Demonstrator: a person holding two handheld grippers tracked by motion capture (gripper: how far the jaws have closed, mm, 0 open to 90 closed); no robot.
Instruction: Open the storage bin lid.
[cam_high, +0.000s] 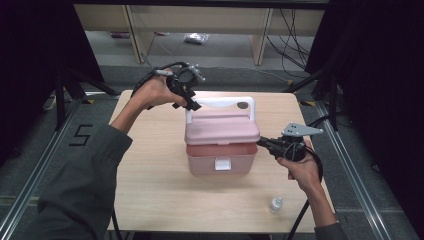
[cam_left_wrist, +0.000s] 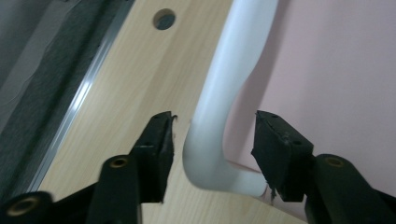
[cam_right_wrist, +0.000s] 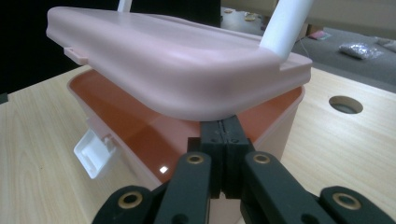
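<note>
A pink box (cam_high: 222, 159) with a white latch (cam_high: 223, 164) stands mid-table. Its pink lid (cam_high: 221, 127) is raised a little above the rim. My left gripper (cam_high: 192, 106) is open at the back left corner of the white handle (cam_high: 222, 102). In the left gripper view the jaws straddle the handle's bend (cam_left_wrist: 219, 116) without touching it, beside the lid (cam_left_wrist: 336, 70). My right gripper (cam_high: 260, 142) is shut at the box's right side. In the right gripper view its tips (cam_right_wrist: 227, 128) sit under the lid's edge (cam_right_wrist: 177, 70), above the open reddish interior (cam_right_wrist: 140, 126).
A small clear bottle (cam_high: 276, 204) stands near the table's front right. A round hole (cam_right_wrist: 345, 104) pierces the tabletop right of the box. The wooden table (cam_high: 150, 185) ends at a metal rail on the left; shelving and cables lie beyond the far edge.
</note>
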